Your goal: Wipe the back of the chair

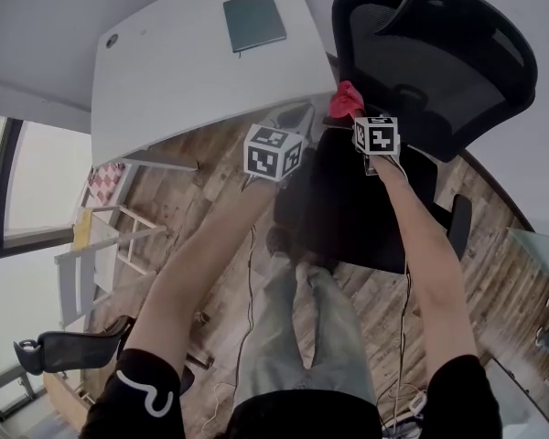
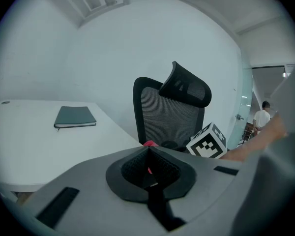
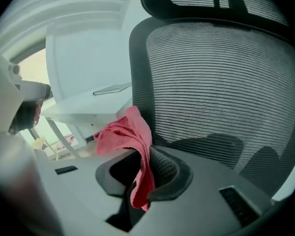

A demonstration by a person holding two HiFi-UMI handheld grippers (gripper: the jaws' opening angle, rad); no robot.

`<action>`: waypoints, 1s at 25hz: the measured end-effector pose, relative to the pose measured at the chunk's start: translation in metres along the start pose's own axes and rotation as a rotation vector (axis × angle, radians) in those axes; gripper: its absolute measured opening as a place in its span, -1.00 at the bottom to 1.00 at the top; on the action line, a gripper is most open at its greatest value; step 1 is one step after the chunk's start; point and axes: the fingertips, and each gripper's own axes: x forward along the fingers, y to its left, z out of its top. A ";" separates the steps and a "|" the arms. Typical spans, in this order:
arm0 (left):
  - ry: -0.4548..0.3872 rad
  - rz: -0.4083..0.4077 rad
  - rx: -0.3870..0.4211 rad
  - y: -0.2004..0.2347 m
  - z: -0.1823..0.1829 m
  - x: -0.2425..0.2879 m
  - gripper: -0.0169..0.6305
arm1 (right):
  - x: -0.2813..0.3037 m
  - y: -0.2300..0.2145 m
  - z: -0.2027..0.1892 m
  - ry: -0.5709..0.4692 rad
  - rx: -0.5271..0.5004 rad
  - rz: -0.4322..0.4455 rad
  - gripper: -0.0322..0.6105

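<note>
The black mesh office chair [image 1: 439, 62] stands at the upper right of the head view, its seat toward me. My right gripper [image 1: 353, 117] is shut on a red cloth [image 1: 346, 101], held at the lower left edge of the chair back. In the right gripper view the cloth [image 3: 130, 136] hangs out of the shut jaws, with the mesh back [image 3: 221, 82] close behind it. My left gripper [image 1: 296, 128] hovers beside the right one near the desk edge. It is shut [image 2: 147, 154] on nothing and faces the chair [image 2: 172, 112].
A white desk [image 1: 192, 71] with a dark green notebook [image 1: 254, 21] stands left of the chair. A second dark chair [image 1: 73, 347] and a white wooden frame [image 1: 101, 254] are on the wood floor at lower left. A person [image 2: 261, 117] stands far off behind glass.
</note>
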 end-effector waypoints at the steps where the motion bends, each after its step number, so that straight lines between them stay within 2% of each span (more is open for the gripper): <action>1: -0.003 0.000 0.002 0.002 -0.001 0.002 -0.87 | 0.001 -0.003 -0.001 -0.002 -0.006 -0.006 -0.70; 5: -0.007 0.004 0.007 0.007 -0.010 0.008 -0.87 | 0.002 -0.023 -0.007 -0.020 -0.003 -0.049 -0.70; 9: -0.011 -0.011 0.012 -0.003 -0.020 0.017 -0.87 | -0.010 -0.057 -0.013 -0.059 0.090 -0.112 -0.70; 12: -0.020 -0.027 0.011 -0.012 -0.027 0.030 -0.87 | -0.016 -0.080 -0.012 -0.085 0.117 -0.137 -0.70; 21: 0.009 -0.097 0.012 -0.061 -0.048 0.064 -0.87 | -0.051 -0.137 -0.033 -0.082 0.101 -0.195 -0.70; 25: 0.015 -0.134 0.022 -0.084 -0.046 0.077 -0.87 | -0.070 -0.176 -0.047 -0.079 0.148 -0.251 -0.70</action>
